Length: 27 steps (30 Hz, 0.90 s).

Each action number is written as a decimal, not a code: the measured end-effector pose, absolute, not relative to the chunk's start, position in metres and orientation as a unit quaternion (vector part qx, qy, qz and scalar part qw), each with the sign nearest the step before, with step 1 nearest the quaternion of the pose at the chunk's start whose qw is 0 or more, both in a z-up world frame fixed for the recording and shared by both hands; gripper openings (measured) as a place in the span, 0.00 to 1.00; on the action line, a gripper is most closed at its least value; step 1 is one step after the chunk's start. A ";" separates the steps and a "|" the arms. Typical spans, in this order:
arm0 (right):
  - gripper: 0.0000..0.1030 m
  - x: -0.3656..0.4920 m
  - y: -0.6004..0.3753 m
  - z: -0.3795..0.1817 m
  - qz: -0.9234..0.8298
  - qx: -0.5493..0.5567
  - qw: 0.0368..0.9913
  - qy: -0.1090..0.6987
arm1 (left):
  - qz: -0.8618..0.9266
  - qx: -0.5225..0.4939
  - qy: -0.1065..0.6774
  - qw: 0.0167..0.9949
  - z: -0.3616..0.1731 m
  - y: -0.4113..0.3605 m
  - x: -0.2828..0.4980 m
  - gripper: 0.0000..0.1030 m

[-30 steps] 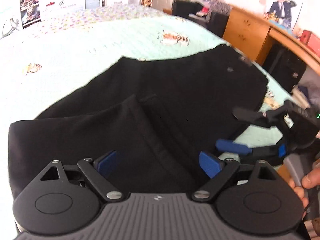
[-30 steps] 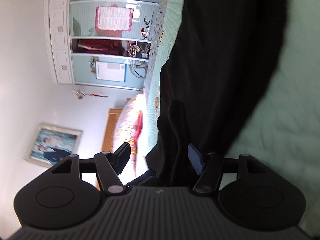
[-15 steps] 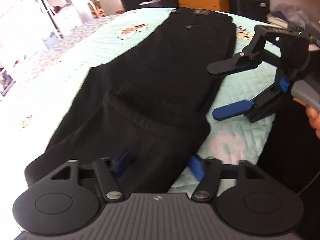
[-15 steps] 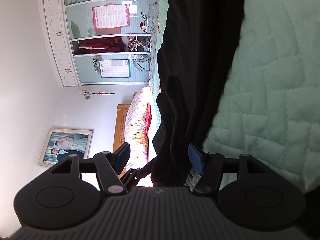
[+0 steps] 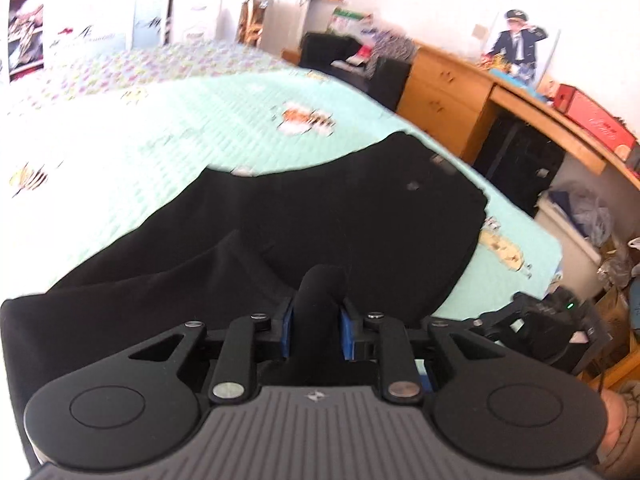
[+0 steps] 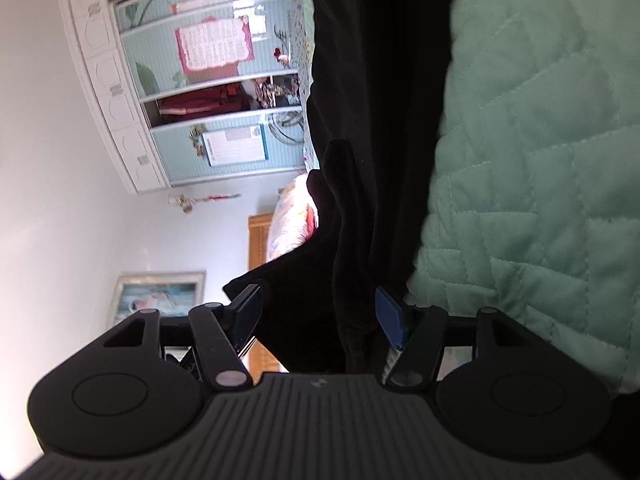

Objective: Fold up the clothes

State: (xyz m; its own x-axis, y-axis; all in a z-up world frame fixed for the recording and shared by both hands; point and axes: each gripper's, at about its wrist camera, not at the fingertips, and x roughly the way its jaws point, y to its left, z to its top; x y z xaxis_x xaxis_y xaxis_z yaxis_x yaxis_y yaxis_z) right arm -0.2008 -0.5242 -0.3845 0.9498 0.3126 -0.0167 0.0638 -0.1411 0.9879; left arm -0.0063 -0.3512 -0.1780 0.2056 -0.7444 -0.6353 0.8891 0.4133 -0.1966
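The black cloth trousers (image 5: 328, 220) lie flat on the mint-green quilted bed cover (image 5: 208, 136). Left gripper (image 5: 316, 328) is closing on a pinched-up fold, prob. to lift & fold it. Right gripper (image 6: 316, 312) gapes apart w/ cloth between, not squeezed yet.

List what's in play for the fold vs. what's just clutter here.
In play:
- black trousers, spread on the green quilted bedspread
- left tongs, closing on a bunched fold of the trousers
- right tongs, jaws apart with trouser fabric between them

Clutter:
- wooden desk
- red box
- framed photo
- wardrobe
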 end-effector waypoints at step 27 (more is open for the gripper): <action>0.67 -0.169 -0.523 -0.361 0.040 0.707 0.669 0.225 | -0.610 0.137 0.313 0.715 -0.236 -0.348 -0.026 0.62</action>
